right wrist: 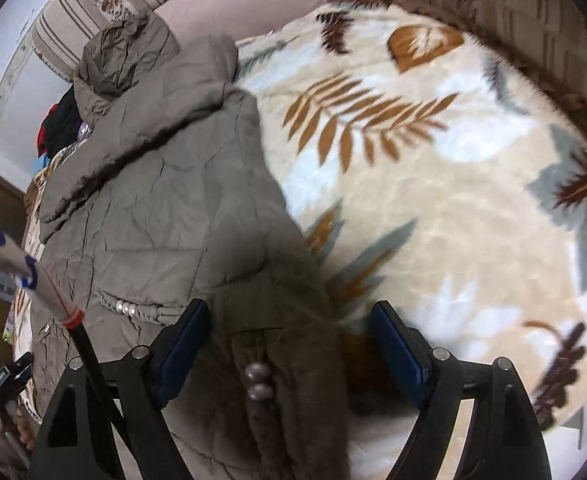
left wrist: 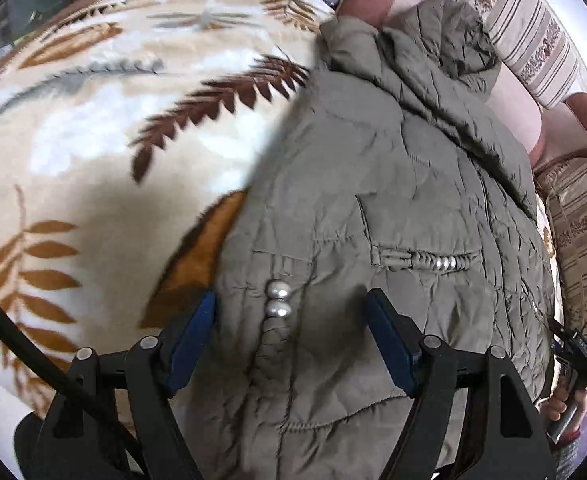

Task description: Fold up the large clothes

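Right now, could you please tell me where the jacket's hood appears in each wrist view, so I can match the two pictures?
Left wrist view: the hood is at the upper right, crumpled against the striped cushion.
Right wrist view: the hood is at the upper left, below the same cushion.
Shared landmark: the row of silver beads on the jacket's pocket, right of centre in the left view, lower left in the right view.

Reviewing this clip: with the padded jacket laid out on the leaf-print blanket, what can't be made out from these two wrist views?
- Jacket near hem: both views, cut off by the bottom edge and covered by the left gripper and right gripper.
- Blanket pattern: right wrist view, smeared by motion blur.
- Dark clothes pile: right wrist view, small, half behind the hood.
- Person's hand: left wrist view, at the rim.
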Demonstrator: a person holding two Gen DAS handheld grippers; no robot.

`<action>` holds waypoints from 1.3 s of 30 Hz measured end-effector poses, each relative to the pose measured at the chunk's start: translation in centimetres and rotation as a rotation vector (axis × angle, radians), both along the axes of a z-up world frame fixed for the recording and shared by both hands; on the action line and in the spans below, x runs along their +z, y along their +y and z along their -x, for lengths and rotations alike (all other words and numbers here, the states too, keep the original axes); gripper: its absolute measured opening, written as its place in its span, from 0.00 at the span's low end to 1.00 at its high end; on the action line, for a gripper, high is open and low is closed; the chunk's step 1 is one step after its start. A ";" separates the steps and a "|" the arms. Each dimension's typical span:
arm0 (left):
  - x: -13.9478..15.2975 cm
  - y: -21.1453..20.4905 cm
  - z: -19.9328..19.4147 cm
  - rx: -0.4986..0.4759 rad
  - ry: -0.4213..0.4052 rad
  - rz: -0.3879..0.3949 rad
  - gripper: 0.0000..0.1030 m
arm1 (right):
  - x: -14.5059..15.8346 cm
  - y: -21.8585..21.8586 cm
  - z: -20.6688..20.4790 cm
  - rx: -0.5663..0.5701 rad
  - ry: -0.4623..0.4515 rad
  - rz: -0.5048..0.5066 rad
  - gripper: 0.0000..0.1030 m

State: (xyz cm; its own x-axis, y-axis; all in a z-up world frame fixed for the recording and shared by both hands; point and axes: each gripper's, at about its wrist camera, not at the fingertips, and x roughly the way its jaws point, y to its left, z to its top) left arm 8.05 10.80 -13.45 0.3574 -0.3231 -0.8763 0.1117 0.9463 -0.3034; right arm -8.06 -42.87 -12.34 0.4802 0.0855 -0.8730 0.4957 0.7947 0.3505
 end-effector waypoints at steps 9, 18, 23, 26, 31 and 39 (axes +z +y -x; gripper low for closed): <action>1.4 -2.9 2.3 -0.072 -0.032 -0.053 0.40 | 1.0 0.3 0.8 0.064 -0.044 -0.050 0.15; 4.0 -2.5 4.0 -0.065 -0.112 -0.167 0.46 | 3.6 1.4 2.4 0.033 0.011 0.143 0.45; 8.5 -2.3 5.4 -0.085 -0.242 -0.104 0.69 | 9.5 2.6 3.3 0.040 -0.118 0.174 0.66; 9.4 -4.0 4.0 -0.100 -0.284 -0.082 0.71 | 12.1 4.2 0.5 0.104 -0.190 0.111 0.67; 7.6 -7.1 0.1 -0.109 -0.294 -0.099 0.71 | 15.1 7.5 -7.7 0.192 -0.245 -0.047 0.67; 4.8 -9.1 -5.5 -0.127 -0.326 -0.096 0.71 | 16.9 11.2 -25.8 0.210 -0.206 0.038 0.70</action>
State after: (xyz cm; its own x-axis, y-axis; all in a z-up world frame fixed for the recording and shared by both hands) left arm 13.55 1.74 -8.63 0.5856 -0.3046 -0.7512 0.3063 0.9412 -0.1428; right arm 17.72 -31.66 4.55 0.6227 0.1711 -0.7635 0.2403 0.8868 0.3947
